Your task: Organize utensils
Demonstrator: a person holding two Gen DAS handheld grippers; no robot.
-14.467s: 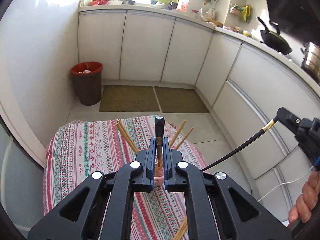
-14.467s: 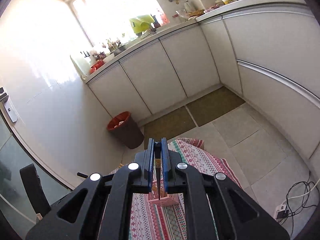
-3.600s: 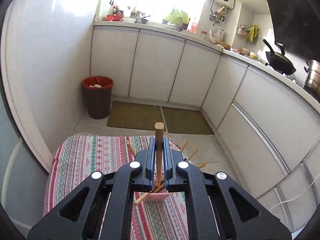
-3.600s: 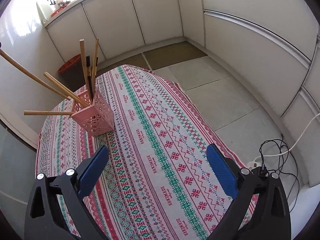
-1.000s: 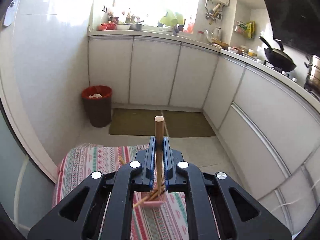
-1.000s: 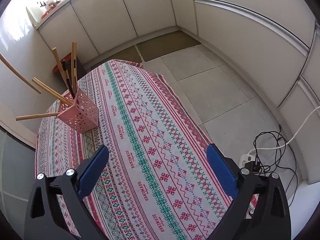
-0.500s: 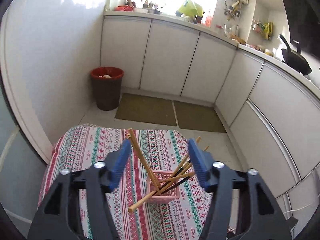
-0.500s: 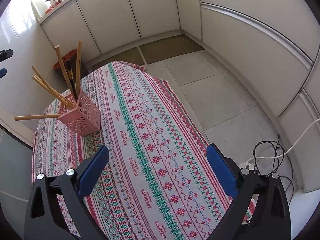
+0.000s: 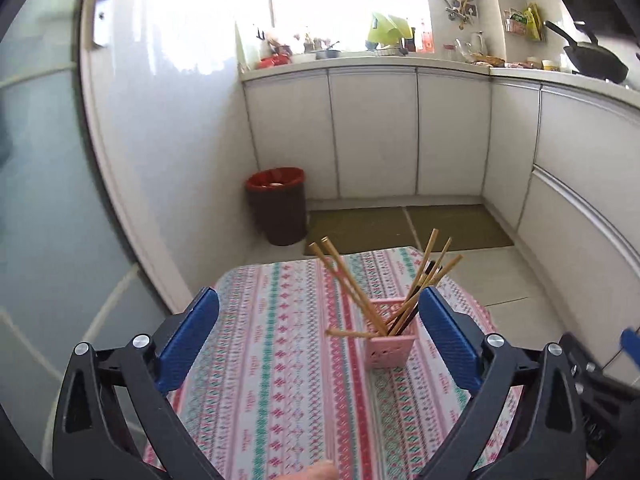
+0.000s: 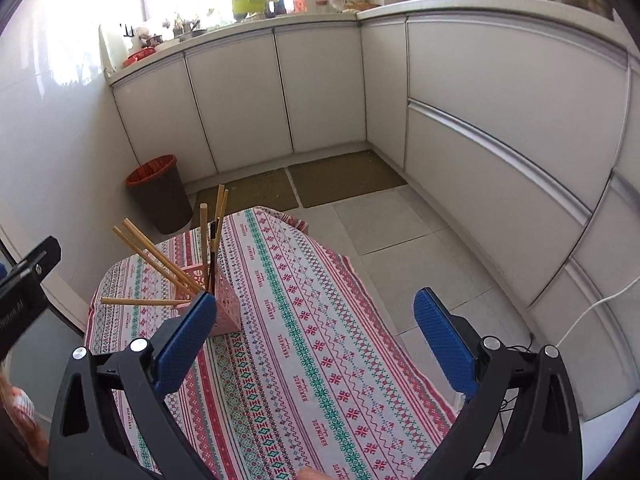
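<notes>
1. While its jaws are opening, the left gripper [image 9: 318,334] grips nothing; the pink holder [image 9: 389,344] stands on the tablecloth [image 9: 280,380] beyond them, untouched.
2. Right gripper [image 10: 312,340]: jaws spread wide, empty, above the tablecloth.
3. Pink holder contents: wooden chopsticks [image 9: 348,284] fanned outward and one dark chopstick [image 9: 420,284]; one wooden stick pokes sideways through the wall.
</notes>
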